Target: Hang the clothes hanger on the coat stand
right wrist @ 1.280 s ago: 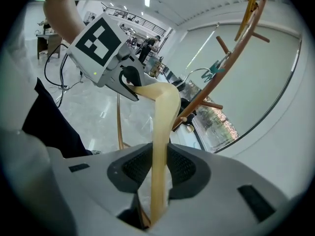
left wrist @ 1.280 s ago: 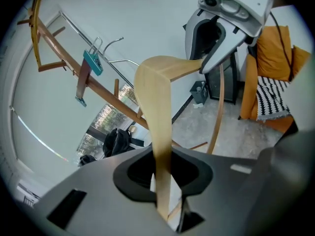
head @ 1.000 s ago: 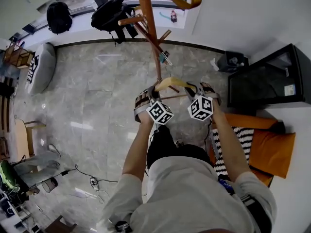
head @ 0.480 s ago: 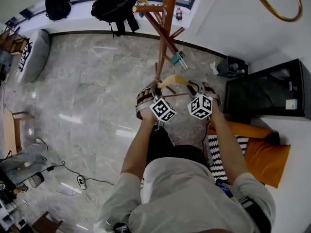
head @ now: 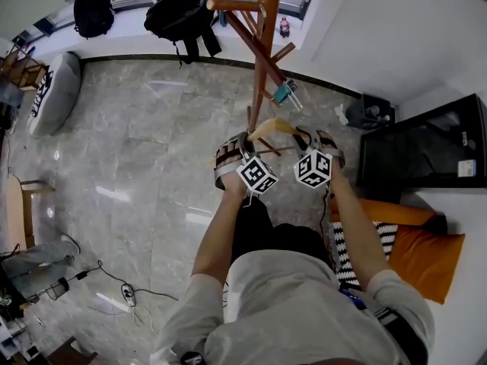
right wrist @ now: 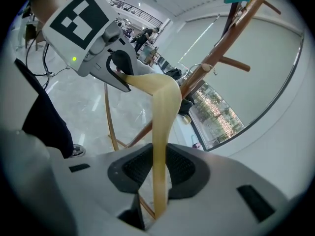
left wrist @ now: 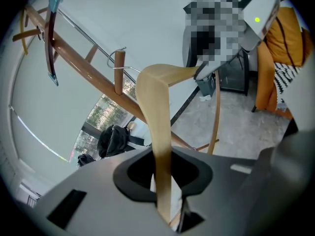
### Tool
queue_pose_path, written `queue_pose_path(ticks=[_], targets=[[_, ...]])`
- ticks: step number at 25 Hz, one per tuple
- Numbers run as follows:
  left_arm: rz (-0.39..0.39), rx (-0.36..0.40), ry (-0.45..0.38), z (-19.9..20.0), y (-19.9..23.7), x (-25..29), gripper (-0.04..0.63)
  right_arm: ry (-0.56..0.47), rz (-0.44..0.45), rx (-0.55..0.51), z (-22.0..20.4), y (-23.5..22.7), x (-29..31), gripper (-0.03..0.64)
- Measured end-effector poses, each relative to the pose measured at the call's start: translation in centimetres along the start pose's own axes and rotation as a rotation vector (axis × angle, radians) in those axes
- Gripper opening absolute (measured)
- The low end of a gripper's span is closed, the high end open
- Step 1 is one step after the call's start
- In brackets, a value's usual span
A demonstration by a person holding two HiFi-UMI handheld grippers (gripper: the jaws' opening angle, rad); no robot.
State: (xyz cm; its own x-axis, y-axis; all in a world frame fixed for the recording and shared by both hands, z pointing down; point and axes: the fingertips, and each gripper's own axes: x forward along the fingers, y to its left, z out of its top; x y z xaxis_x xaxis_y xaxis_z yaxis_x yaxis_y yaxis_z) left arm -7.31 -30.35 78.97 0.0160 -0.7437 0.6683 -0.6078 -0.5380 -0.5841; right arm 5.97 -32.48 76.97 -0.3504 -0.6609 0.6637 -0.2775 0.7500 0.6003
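Clothes hanger (head: 272,126), pale curved wood, thin lower bar, left tongs (head: 245,140) and right tongs (head: 306,138) each clamping one shoulder

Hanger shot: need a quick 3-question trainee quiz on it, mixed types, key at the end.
1. True or false: only the left gripper clamps the wooden hanger; the right gripper is empty.
2. The clip on the coat stand is: A red, B teal, C yellow.
3. Fill in: each gripper is shut on one ____ of the hanger.
Key: 1 false, both grippers clamp it. 2 B. 3 arm.
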Motion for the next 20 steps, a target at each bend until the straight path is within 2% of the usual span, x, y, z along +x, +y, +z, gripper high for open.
queue_pose_path(ticks=[6, 20], targets=[[0.051, 0.027, -0.003, -0.2, 1.1, 1.4, 0.075, -0.006, -0.032, 0.010, -0.2, -0.1, 2.0, 0.077], [0.116, 0.044, -0.013, -1.0, 2.7, 4.0, 0.075, -0.015, -0.075, -0.005, 0.4, -0.9, 5.2, 0.078]])
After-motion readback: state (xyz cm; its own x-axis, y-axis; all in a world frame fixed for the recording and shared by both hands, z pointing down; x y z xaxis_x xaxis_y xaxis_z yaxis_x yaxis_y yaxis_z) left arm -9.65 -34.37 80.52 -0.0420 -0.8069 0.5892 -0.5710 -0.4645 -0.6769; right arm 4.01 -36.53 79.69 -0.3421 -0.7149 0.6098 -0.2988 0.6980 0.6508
